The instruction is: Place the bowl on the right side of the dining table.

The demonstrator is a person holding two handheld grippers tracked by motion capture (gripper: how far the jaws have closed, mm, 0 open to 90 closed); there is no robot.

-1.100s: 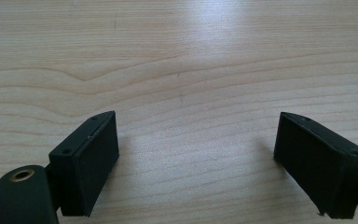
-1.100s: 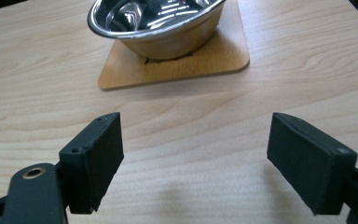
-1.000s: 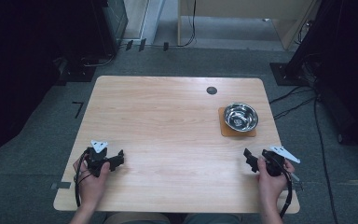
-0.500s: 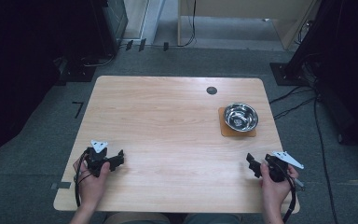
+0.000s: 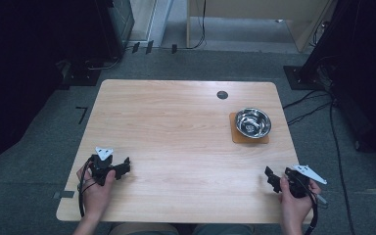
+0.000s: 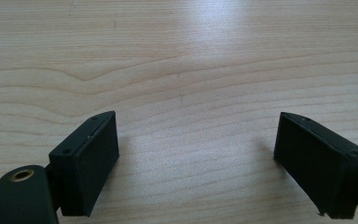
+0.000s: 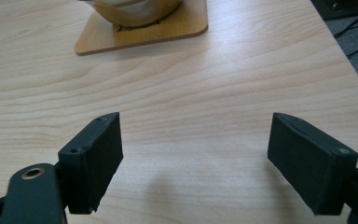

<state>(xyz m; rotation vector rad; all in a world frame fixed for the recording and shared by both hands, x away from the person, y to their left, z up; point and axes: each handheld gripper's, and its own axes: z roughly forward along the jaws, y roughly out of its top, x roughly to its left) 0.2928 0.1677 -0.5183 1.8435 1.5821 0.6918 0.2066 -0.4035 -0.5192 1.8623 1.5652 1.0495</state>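
High view: the right gripper [image 5: 273,179] sits at the near right corner of the wooden table [image 5: 176,127], nearer the person than it was a second ago, so it has pulled back from the steel bowl [image 5: 253,122]. The bowl rests on a square cork mat [image 5: 248,136] at right of centre, well apart from both tools. The left gripper [image 5: 121,167] is unmoved at the near left.

Left gripper view: left gripper [image 6: 196,158], jaws spread wide over bare wood grain, holding nothing.

Right gripper view: right gripper [image 7: 196,158], jaws spread, empty. The mat [image 7: 144,25] and the bowl's underside [image 7: 135,9] lie ahead at top.

Judgement: the retreat reads as a rest pose; any reach for the bowl is not yet begun.
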